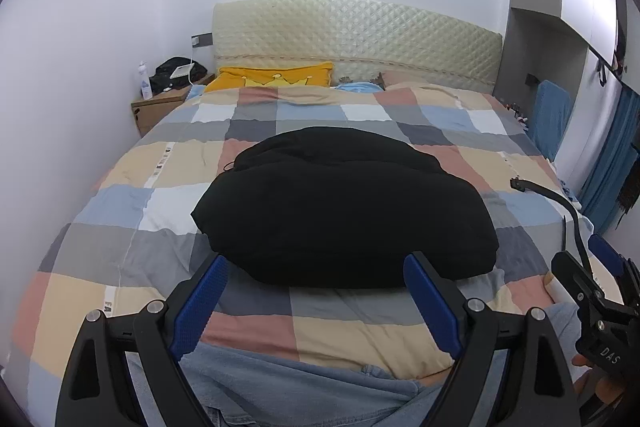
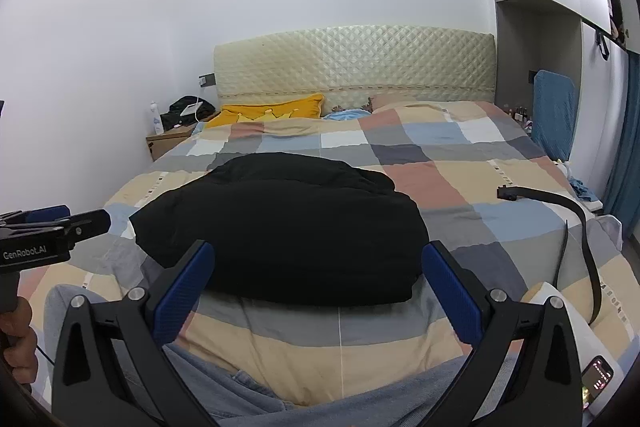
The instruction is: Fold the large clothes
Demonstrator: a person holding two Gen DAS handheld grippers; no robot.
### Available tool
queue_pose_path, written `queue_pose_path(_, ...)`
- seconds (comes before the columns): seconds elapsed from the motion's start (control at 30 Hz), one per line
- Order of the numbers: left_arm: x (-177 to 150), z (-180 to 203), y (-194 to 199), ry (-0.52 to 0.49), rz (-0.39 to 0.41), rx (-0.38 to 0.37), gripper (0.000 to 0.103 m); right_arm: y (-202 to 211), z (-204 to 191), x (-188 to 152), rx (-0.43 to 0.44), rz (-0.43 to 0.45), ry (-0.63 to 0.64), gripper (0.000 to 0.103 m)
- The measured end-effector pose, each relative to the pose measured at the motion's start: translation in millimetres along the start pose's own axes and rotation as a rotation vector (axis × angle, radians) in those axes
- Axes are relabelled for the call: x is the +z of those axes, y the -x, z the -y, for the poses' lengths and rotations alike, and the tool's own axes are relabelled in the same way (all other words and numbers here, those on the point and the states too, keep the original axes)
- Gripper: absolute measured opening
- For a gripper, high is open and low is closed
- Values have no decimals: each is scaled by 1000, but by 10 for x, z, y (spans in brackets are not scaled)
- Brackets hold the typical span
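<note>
Both jaws open | black garment [image 1: 344, 207] folded; just beyond them

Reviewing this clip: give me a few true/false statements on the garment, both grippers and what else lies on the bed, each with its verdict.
1. The black garment lies on the checked duvet. True.
2. The left gripper is shut on the garment. False: its jaws stand open, holding nothing.
3. The right gripper is open and short of the garment's near edge. True.
4. A black belt lies draped over the garment. False: it lies apart, on the duvet to the garment's right.
5. A yellow pillow sits by the headboard. True.
</note>
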State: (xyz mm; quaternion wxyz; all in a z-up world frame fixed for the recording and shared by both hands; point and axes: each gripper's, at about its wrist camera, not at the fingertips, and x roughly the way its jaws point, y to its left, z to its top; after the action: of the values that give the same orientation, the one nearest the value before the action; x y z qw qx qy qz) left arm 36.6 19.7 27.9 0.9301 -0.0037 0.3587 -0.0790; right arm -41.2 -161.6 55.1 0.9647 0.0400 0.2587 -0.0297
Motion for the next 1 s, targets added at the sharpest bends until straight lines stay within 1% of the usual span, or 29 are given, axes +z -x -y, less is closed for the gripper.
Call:
queue_pose_path(0.5,31,-30,-23,3,-14,2,90,17,-22,5,-3,5,2,103)
queue_pose_path(1.0,-13,-50,-42,12,-17,-1,90,13,-52,8,4,1,3,103)
